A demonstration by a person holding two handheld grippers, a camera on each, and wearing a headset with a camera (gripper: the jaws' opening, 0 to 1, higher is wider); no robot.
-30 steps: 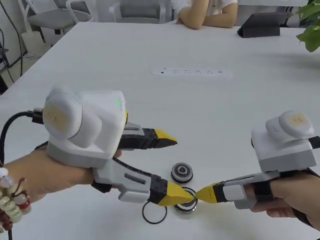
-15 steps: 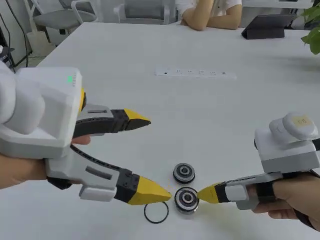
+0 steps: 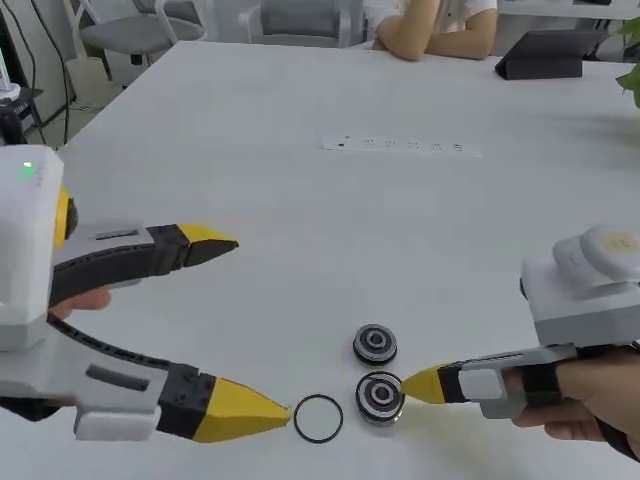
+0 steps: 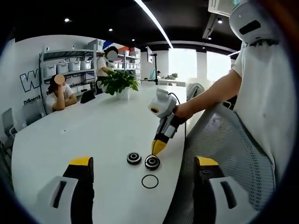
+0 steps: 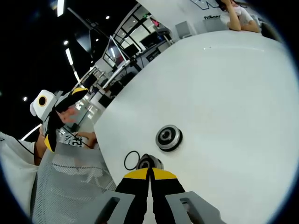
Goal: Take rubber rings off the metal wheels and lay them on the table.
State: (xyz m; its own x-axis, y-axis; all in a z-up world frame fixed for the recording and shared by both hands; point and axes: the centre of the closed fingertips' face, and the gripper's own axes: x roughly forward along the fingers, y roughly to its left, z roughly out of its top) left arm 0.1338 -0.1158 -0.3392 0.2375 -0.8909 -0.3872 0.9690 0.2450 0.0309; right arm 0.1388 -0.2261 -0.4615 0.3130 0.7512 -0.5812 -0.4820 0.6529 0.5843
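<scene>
Two small metal wheels with dark rims sit side by side near the table's front edge, the far wheel (image 3: 374, 343) (image 4: 134, 158) (image 5: 168, 137) and the near wheel (image 3: 381, 394) (image 4: 152, 162) (image 5: 148, 163). A loose black rubber ring (image 3: 318, 418) (image 4: 150, 181) (image 5: 132, 160) lies flat on the table just left of the near wheel. My right gripper (image 3: 408, 385) (image 4: 155, 148) (image 5: 149, 171) is shut, its yellow tips resting against the near wheel's right side. My left gripper (image 3: 262, 326) (image 4: 144, 161) (image 5: 56, 116) hovers wide open to the left, holding nothing.
The white table (image 3: 300, 200) stretches far ahead, with a flush socket strip (image 3: 400, 146) at mid-table. A person sits at the far end next to a dark tablet (image 3: 545, 52). A potted plant (image 4: 117, 83) stands far right. Grey chairs (image 3: 130, 30) line the back.
My left gripper has drawn back from the near wheel to the left and towards me, jaws spreading wider. The right gripper stays at the near wheel. The loose ring has not moved.
</scene>
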